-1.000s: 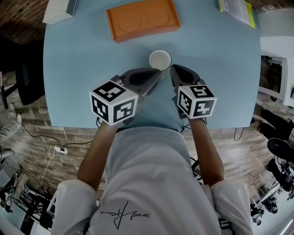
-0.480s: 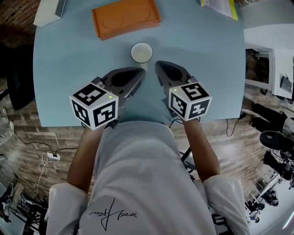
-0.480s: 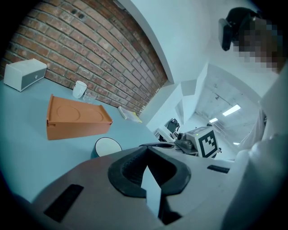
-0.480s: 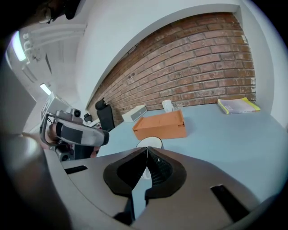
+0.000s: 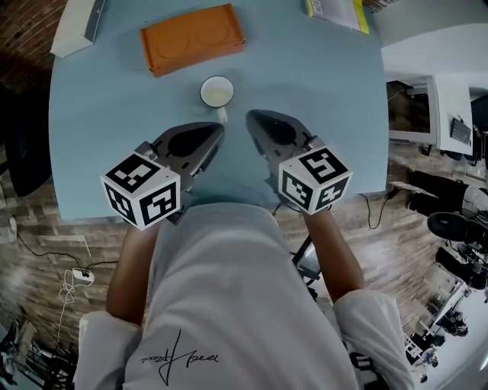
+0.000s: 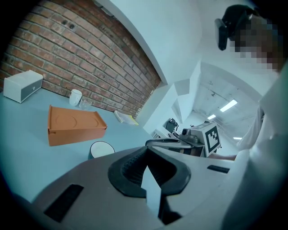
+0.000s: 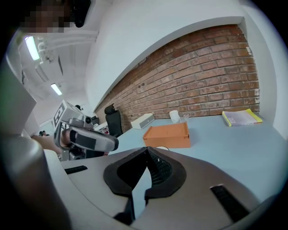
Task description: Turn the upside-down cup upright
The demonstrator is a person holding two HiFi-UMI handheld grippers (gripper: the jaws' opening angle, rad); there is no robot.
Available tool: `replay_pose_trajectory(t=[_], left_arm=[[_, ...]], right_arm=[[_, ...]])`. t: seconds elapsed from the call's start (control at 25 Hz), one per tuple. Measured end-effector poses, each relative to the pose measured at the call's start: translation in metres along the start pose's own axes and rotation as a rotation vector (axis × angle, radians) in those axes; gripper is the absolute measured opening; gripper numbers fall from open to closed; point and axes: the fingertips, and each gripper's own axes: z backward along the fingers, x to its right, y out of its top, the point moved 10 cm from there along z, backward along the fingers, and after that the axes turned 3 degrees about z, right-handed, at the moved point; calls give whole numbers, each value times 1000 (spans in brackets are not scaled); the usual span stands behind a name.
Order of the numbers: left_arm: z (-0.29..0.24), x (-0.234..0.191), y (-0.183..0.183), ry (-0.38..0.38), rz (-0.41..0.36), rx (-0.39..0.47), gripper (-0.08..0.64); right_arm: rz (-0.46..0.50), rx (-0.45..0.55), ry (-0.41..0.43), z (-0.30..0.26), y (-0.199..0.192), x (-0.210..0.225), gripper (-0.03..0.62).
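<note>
Two grippers, both low over the near part of the counter (image 5: 328, 99), neither holding anything.

Left gripper (image 5: 216, 131): jaws together, pads meeting at the tip, nothing between them. Right gripper (image 5: 252, 119): the same, closed and empty.

Cup (image 5: 216, 92): stands on the counter just ahead of the left gripper's tip, short of the orange box (image 5: 192, 38). Dark side wall, top face white with a dark rim, small handle pointing back toward the person. I cannot settle from these views whether that white face is the base or the inside.

Handling, as a judgement: looks like an enamel or ceramic mug. Stiff, light enough for one gripper, but glossy and so probably slippery. It would chip or clatter if dropped. Best hold is likely across the side wall at mid-height, clear of the handle, with the jaws opened wide first. The second gripper could steady it through the turn.

Room: bare counter to the left and right of the cup. The orange box behind it is near but not touching. White box (image 5: 75, 23) and booklet (image 5: 335, 11) sit at the far corners, well apart. The near counter edge runs under the grippers, so any turn is best kept over the counter.
</note>
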Motion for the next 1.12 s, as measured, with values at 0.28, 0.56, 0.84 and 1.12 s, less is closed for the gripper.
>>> replay_pose_trajectory(t=[0.28, 0.56, 0.84, 1.12], left_arm=[[18, 17, 1, 9, -16, 40, 9], [30, 35, -5, 31, -29, 87, 9], [40, 44, -7, 45, -14, 140, 9], [46, 42, -11, 68, -2, 137, 9]], right_arm=[[28, 36, 46, 20, 11, -20, 21], [63, 56, 76, 41, 20, -36, 20], [95, 60, 109, 54, 25, -52, 20], [91, 77, 134, 56, 29, -52, 20]])
